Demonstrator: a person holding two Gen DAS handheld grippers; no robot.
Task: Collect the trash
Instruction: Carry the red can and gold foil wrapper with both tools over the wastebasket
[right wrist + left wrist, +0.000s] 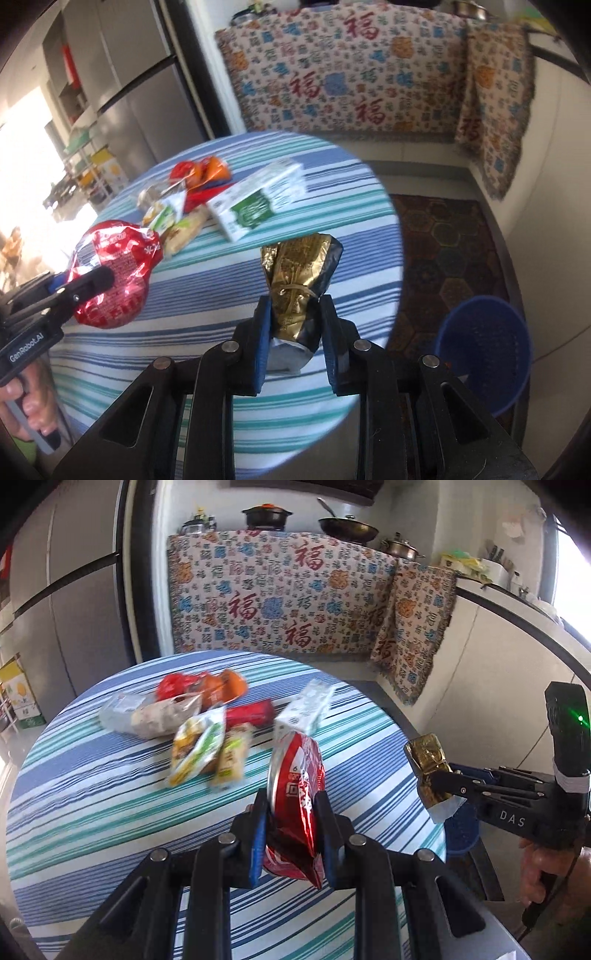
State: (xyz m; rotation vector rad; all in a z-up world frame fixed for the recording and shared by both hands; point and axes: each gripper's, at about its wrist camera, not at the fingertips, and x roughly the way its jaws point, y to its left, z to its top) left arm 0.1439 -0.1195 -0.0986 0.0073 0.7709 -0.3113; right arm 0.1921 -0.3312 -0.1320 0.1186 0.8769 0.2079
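Note:
My left gripper (291, 805) is shut on a red foil snack bag (295, 786) and holds it above the striped round table (92, 794). It also shows in the right wrist view (110, 273). My right gripper (293, 310) is shut on a crumpled gold foil packet (299, 273), held above the table's right edge; the packet also shows in the left wrist view (428, 768). A blue bin (484, 347) stands on the floor to the right, below the table.
Several wrappers lie on the table: a white-green carton (258, 199), a red packet (251, 712), green-yellow bags (195, 746), a clear bag (147, 716), orange-red packets (207, 686). A patterned cloth covers the counter (280, 594) behind. A rug (447, 251) lies on the floor.

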